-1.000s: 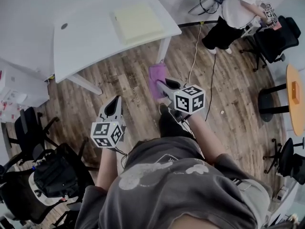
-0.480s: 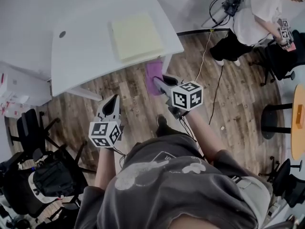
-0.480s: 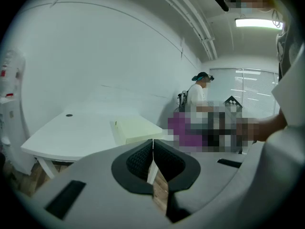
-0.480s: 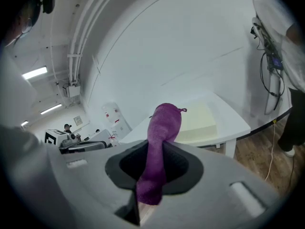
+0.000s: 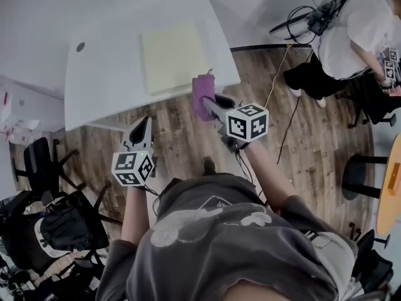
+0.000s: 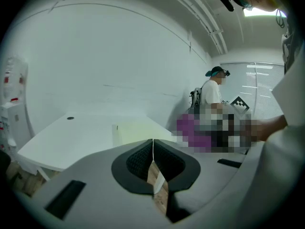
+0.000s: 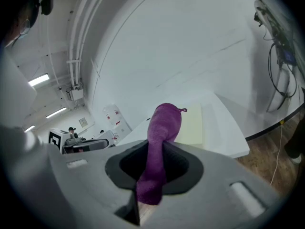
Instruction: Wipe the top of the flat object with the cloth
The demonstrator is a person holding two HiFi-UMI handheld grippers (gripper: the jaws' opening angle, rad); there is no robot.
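right tongs (image 5: 208,103) clamp purple cloth (image 5: 202,91) at table (image 5: 106,74) edge; left tongs (image 5: 145,122) pressed together.

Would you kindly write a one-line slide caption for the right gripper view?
Right hand-held gripper shut on purple cloth, aimed at pale yellow flat object on white table.

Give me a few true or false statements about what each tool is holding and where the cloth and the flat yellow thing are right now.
1. The right tool is shut on the purple cloth. True.
2. The left tool grips a second cloth. False: its jaws are together with nothing between them.
3. The pale yellow flat object lies on the white table. True.
4. The purple cloth is spread out over the flat object. False: it is bunched in the right tool, near the table's edge and short of the flat object.
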